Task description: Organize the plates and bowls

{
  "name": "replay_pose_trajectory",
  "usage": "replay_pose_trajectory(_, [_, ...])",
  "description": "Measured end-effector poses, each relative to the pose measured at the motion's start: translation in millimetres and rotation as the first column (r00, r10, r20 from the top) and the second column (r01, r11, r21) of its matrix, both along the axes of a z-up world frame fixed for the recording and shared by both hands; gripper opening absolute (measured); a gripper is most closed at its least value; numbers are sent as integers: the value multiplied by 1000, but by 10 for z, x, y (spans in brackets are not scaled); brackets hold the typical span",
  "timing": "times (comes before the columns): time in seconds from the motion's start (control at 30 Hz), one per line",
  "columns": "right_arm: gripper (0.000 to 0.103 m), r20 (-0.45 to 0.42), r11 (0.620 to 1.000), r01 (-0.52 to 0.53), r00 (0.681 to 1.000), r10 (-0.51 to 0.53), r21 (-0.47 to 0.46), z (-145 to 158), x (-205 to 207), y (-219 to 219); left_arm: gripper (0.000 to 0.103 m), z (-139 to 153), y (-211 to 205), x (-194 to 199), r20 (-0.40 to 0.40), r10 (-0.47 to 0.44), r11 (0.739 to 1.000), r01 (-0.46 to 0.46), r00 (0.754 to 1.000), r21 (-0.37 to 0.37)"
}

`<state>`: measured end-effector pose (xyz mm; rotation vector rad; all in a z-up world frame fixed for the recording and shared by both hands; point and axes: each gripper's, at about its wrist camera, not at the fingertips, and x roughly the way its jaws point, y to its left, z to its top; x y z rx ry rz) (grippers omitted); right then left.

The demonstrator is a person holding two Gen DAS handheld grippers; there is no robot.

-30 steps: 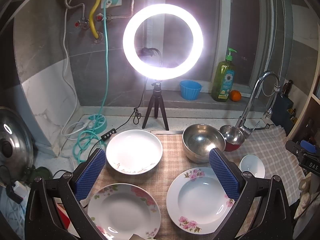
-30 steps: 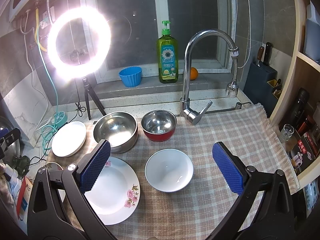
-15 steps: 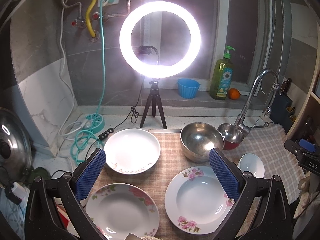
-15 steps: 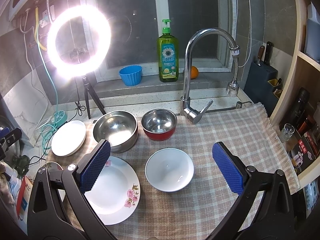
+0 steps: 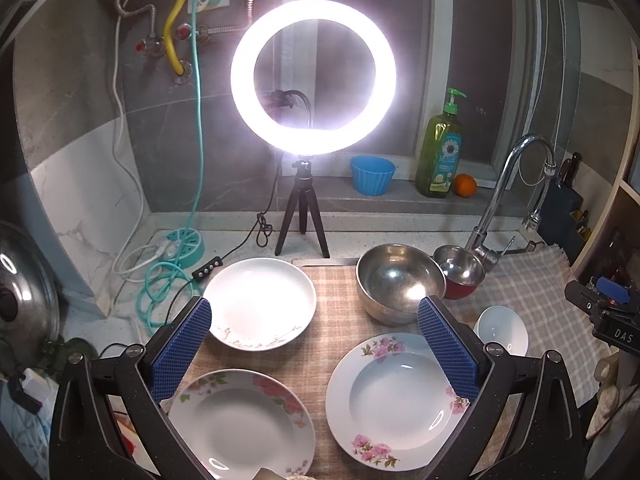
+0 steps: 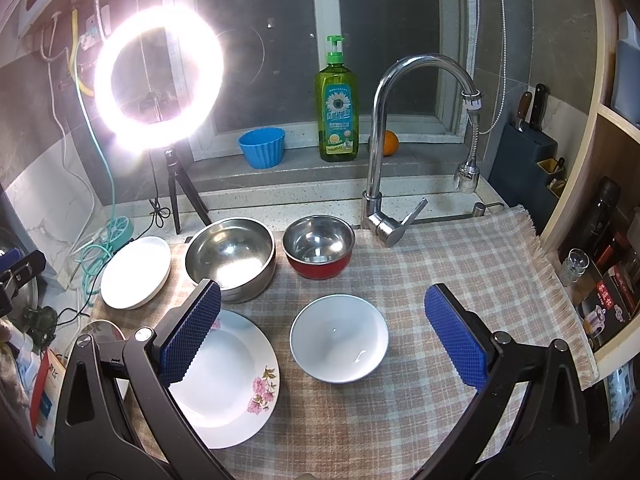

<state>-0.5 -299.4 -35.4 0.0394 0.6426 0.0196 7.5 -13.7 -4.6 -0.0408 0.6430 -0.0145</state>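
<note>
On the checked cloth lie two floral plates, one at front left (image 5: pixel 240 424) and one at front right (image 5: pixel 400 400), with a plain white plate (image 5: pixel 260 304) behind them. A large steel bowl (image 5: pixel 400 284), a small red steel bowl (image 5: pixel 460 272) and a small white bowl (image 5: pixel 502 328) stand to the right. My left gripper (image 5: pixel 316 352) hangs open above the plates, holding nothing. In the right wrist view my right gripper (image 6: pixel 324 340) is open above the white bowl (image 6: pixel 339 338), beside the floral plate (image 6: pixel 228 376), the steel bowl (image 6: pixel 231 258) and the red bowl (image 6: pixel 319 246).
A lit ring light on a tripod (image 5: pixel 314 80) stands behind the plates, with cables (image 5: pixel 160 280) at its left. A tap (image 6: pixel 384 140) rises behind the bowls. On the sill are a soap bottle (image 6: pixel 336 108), a blue cup (image 6: pixel 262 147) and an orange (image 6: pixel 390 143). Shelves (image 6: pixel 600 240) close the right side.
The left wrist view has shifted slightly, so the dishes and ring light sit a little lower-left to higher in frame. The right gripper has barely moved. Both stay open.
</note>
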Motion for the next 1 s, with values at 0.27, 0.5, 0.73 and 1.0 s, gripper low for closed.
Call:
replay_pose_trajectory(0.27, [103,-40,1000,-3,999,2,-19,-138,63,10,102,-114,-59,72,-42,-34,999,34,999,-1])
replay_pose_trajectory(0.5, [103,-92,1000,-2,996,3,5,-305,79,-50,102,-309,22,183,-109,-52,997,46,993,-59])
replay_pose_trajectory(0.73, [103,-164,996,-42,985,54,77,-537,26,-71,97,-621,77,304,-215,-110,989,87,970,-116])
replay_pose_trajectory(1.0, [82,-273,980,-70,955,119,185,-887,-19,-50,62,-1013,72,452,-349,-200,973,146,916,-177])
